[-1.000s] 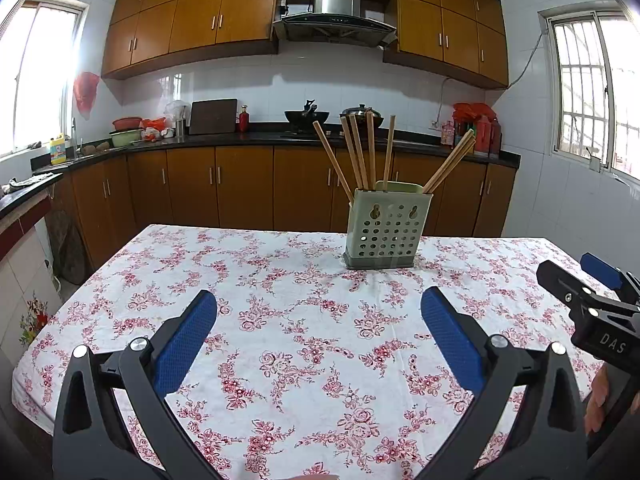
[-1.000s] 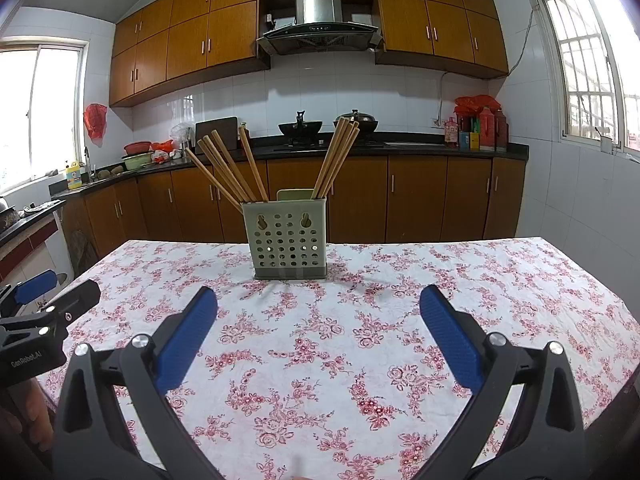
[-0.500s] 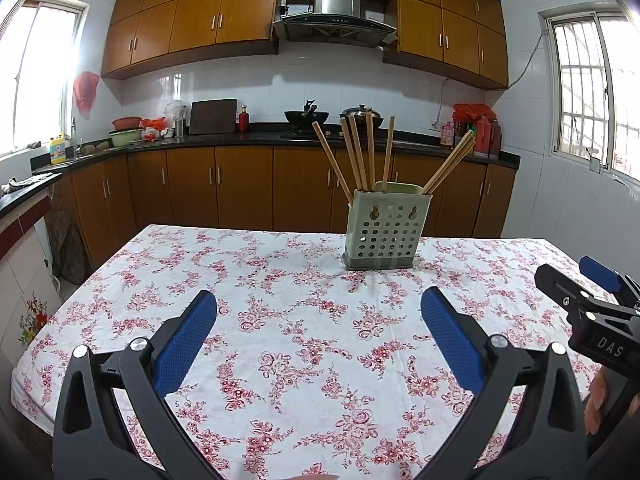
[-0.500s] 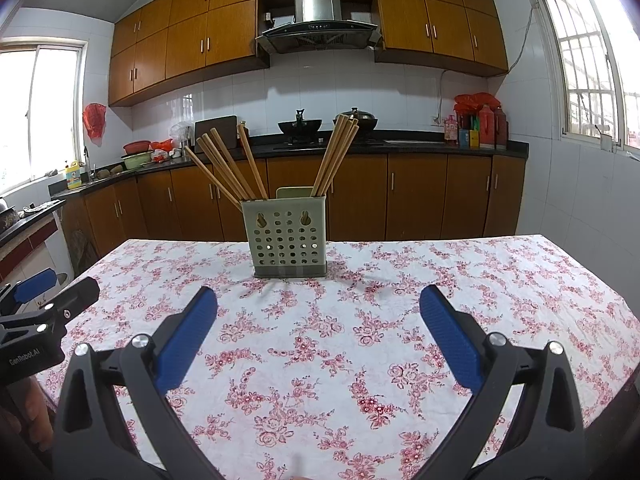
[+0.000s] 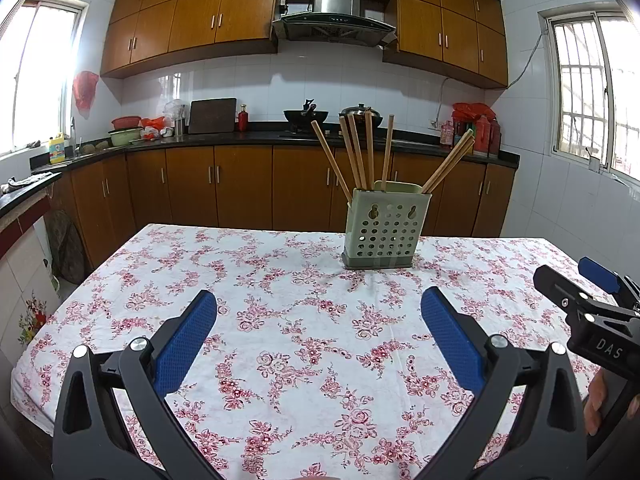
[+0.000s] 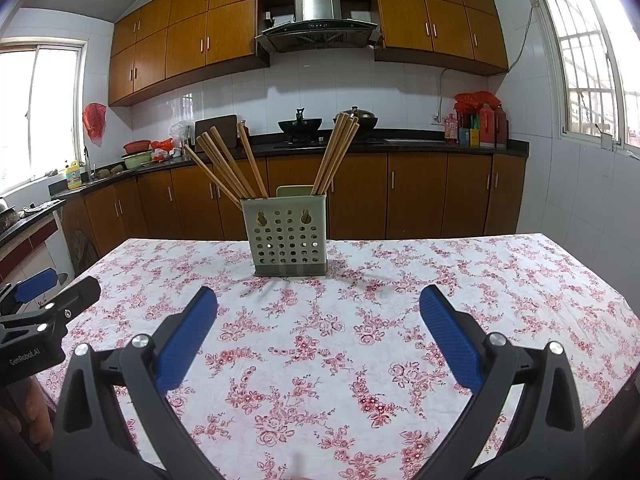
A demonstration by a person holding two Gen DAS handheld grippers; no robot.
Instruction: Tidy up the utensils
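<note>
A pale green perforated utensil holder [image 5: 385, 232] stands upright near the far side of the table with the floral cloth [image 5: 280, 320]. Several wooden chopsticks [image 5: 360, 156] stand in it, leaning left and right. It also shows in the right wrist view [image 6: 289, 237] with its chopsticks [image 6: 228, 168]. My left gripper [image 5: 318, 312] is open and empty, low over the near part of the table. My right gripper [image 6: 318, 310] is open and empty, also short of the holder. Each gripper shows at the edge of the other's view.
The right gripper [image 5: 588, 308] shows at the right edge of the left wrist view, the left gripper [image 6: 36, 312] at the left edge of the right wrist view. Kitchen counter and cabinets [image 5: 248, 184] lie beyond the table. The table's far edge runs just behind the holder.
Both grippers have drifted slightly; the holder sits a touch higher in both views. Nothing was taken hold of or let go.
</note>
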